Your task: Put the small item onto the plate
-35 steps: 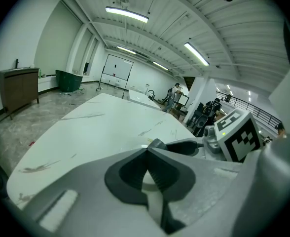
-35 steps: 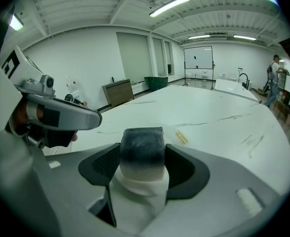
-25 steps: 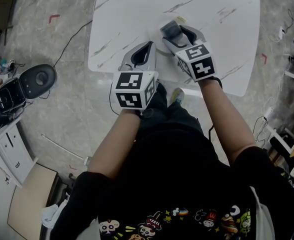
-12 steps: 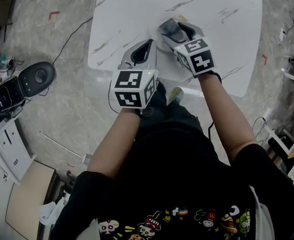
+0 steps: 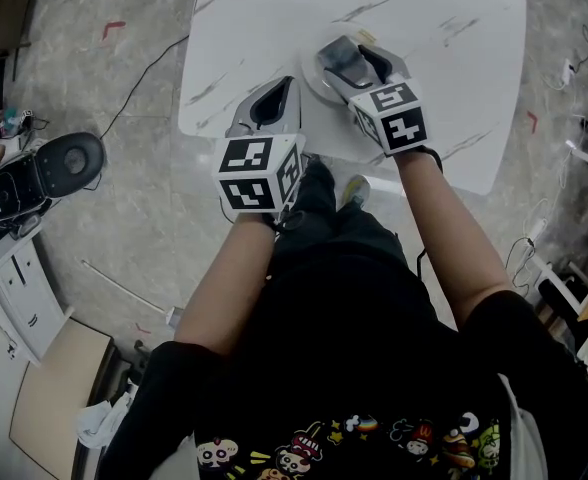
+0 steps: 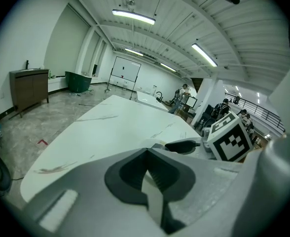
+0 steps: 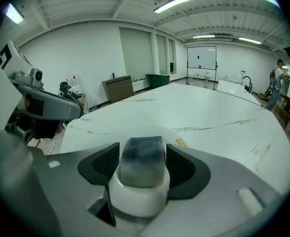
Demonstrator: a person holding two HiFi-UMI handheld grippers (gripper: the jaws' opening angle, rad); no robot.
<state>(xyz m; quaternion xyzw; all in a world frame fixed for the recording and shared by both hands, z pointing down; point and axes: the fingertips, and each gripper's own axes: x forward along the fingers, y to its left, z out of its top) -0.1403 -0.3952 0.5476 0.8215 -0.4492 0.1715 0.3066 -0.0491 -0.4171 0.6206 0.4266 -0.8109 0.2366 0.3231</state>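
Placement: my right gripper (image 5: pixel 346 63) clamps the small item (image 7: pixel 142 157) over the plate (image 5: pixel 311 84), my left gripper (image 6: pixel 147 174) pressed together, empty; next, lower and release

The plate (image 5: pixel 314 82) lies by the table's (image 5: pixel 444 38) near edge. The small item (image 5: pixel 340 56) sits over it, between the right gripper's (image 5: pixel 352 61) jaws. The left gripper (image 5: pixel 277 96) stands left of the plate.

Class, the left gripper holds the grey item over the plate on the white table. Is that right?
No: the right gripper holds the grey item, as the right gripper view shows, over the plate on the white table.
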